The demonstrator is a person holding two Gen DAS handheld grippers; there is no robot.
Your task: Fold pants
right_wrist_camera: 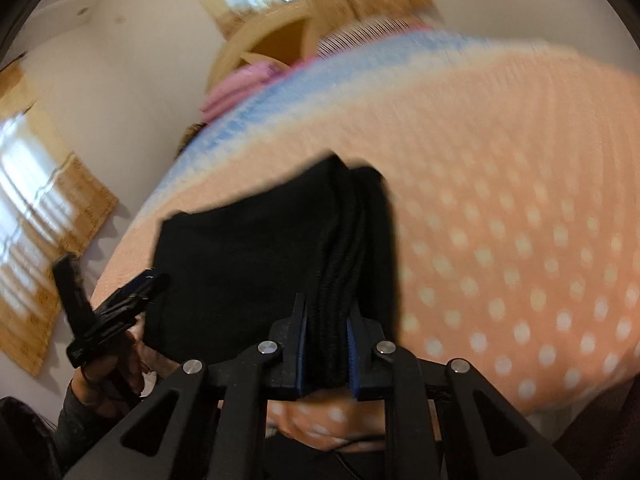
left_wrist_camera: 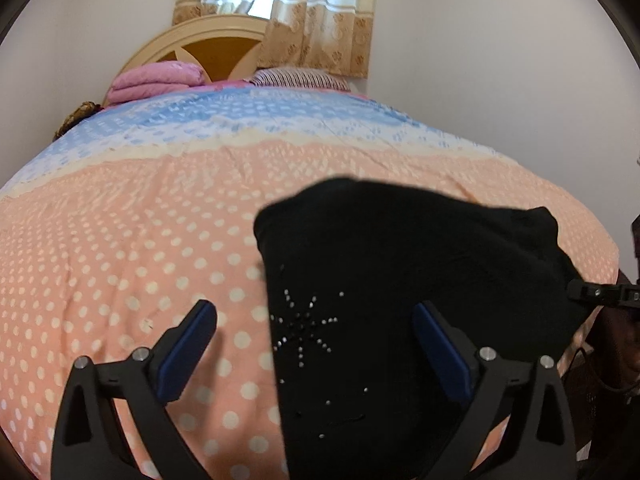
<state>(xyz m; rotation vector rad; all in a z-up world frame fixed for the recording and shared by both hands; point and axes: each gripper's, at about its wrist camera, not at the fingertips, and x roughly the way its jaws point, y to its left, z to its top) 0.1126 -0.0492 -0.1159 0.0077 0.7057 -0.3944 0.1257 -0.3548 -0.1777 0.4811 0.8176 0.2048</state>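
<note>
Black pants [left_wrist_camera: 400,280] with a rhinestone star lie folded on the peach polka-dot bedspread [left_wrist_camera: 140,220] near its front right edge. My left gripper [left_wrist_camera: 316,328] is open and empty, hovering above the pants' left edge, one finger over the bedspread, the other over the pants. My right gripper [right_wrist_camera: 328,320] is shut on a bunched, ribbed edge of the pants [right_wrist_camera: 260,260], holding it at the bed's front edge. The right gripper also shows in the left wrist view [left_wrist_camera: 600,294] at the pants' right side. The left gripper shows in the right wrist view [right_wrist_camera: 112,304].
A folded pink blanket [left_wrist_camera: 156,80] and a striped pillow [left_wrist_camera: 300,78] lie at the head of the bed by the cream headboard [left_wrist_camera: 192,36]. Curtained windows [left_wrist_camera: 280,8] are on the far wall. The bedspread turns blue [left_wrist_camera: 240,116] toward the head.
</note>
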